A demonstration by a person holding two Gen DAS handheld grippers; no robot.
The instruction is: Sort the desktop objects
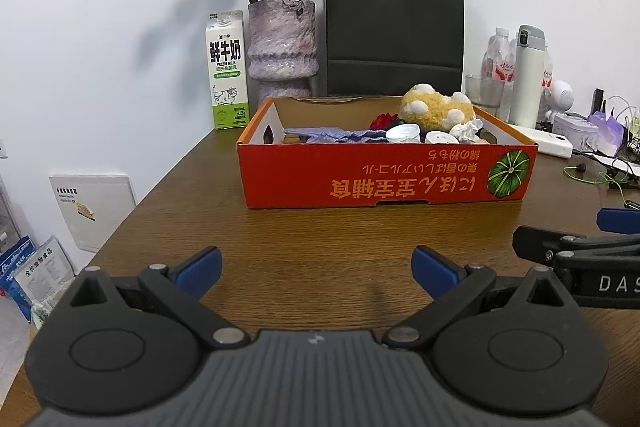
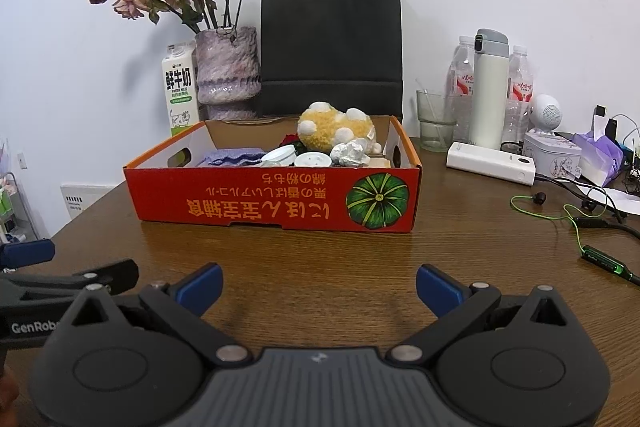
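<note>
An orange cardboard box (image 1: 384, 179) (image 2: 272, 203) stands on the wooden table ahead of both grippers. Inside lie a yellow plush toy (image 1: 436, 109) (image 2: 334, 127), a purple cloth (image 1: 340, 135) (image 2: 232, 157), white lids (image 1: 404, 135) (image 2: 314, 159), a crumpled tissue (image 1: 468, 129) (image 2: 352, 153) and a red item (image 1: 384, 121). My left gripper (image 1: 318, 267) is open over bare wood, well short of the box. My right gripper (image 2: 320, 285) is open too, beside it, with nothing between its blue pads.
Behind the box stand a milk carton (image 1: 226, 71), a vase of dried roses (image 1: 282, 47) and a black paper bag (image 1: 394, 31). At the right are bottles, a white flask (image 2: 490, 91), a glass (image 2: 434, 121), a power bank (image 2: 490, 163), a tin, tissues and green earphone cables (image 2: 560, 215).
</note>
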